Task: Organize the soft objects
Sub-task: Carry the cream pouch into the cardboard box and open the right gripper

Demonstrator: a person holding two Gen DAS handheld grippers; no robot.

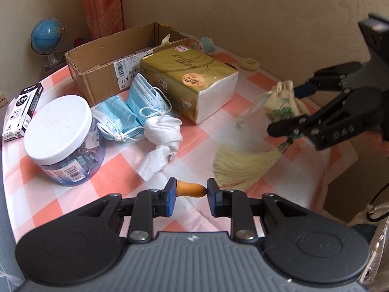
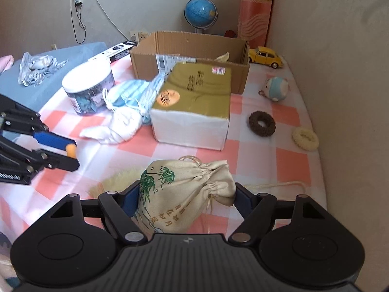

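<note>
My right gripper (image 2: 186,198) has its jaws pressed on the cream drawstring cloth pouch (image 2: 180,194) printed with green bamboo, near the table's front edge. My left gripper (image 1: 190,191) pinches a small smooth orange gourd-shaped piece (image 1: 190,189) end to end. Risk: the pouch's pale straw-coloured tassel (image 1: 239,164) trails on the pink-checked tablecloth (image 1: 80,194) and could snag or drag; soft gathered cloth may slip from the pads. The open corrugated cardboard box (image 2: 192,56) stands behind the glossy gold-wrapped tissue pack (image 2: 194,102).

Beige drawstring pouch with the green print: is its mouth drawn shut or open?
Drawn shut. The beige drawstring pouch has its neck gathered into tight pleats, its cord trailing loose onto the checked tablecloth.
</note>
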